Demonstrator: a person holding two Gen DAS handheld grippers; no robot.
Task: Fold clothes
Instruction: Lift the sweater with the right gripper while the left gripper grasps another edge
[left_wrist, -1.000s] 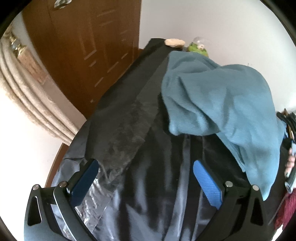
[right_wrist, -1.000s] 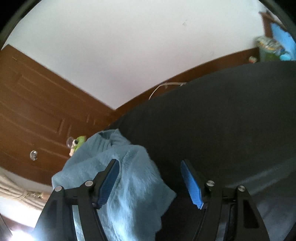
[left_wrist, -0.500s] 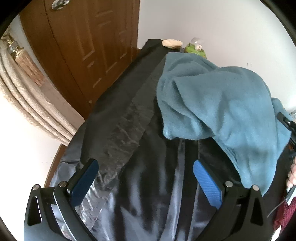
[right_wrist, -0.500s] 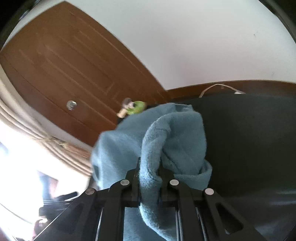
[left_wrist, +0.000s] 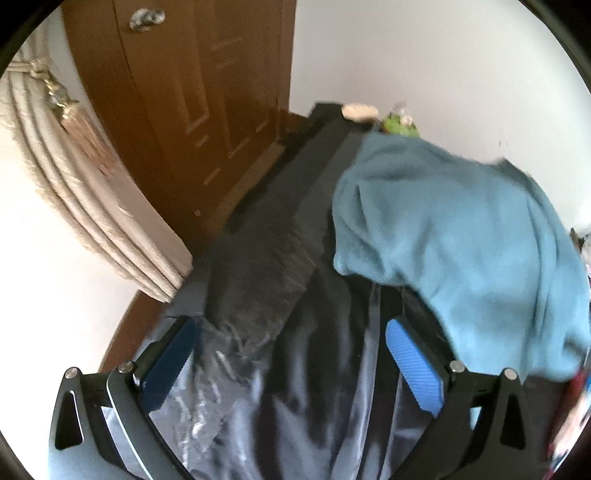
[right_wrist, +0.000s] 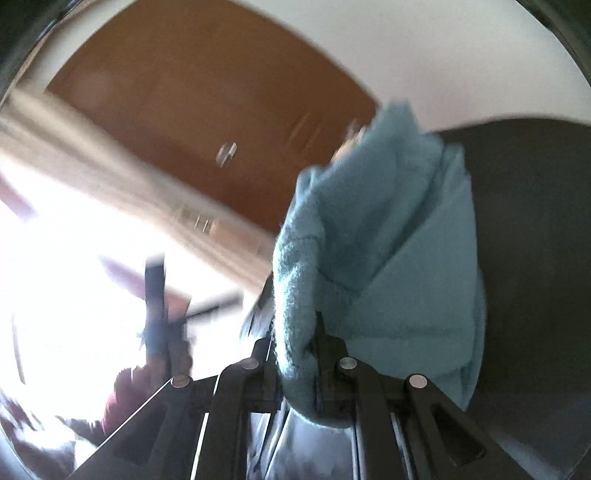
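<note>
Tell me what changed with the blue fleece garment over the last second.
The right gripper, open a second ago, closed on the light-blue fleece garment and lifted a fold of it. The left gripper stayed open and empty above the dark sheet.

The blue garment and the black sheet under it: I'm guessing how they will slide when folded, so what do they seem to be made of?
The blue garment looks like soft fleece or terry: matte, with a fuzzy nap along the pinched edge in the right gripper. The black sheet looks like thin satin or nylon, judging by its glossy streaks and sharp creases. The clear film on it seems to be plastic.
</note>
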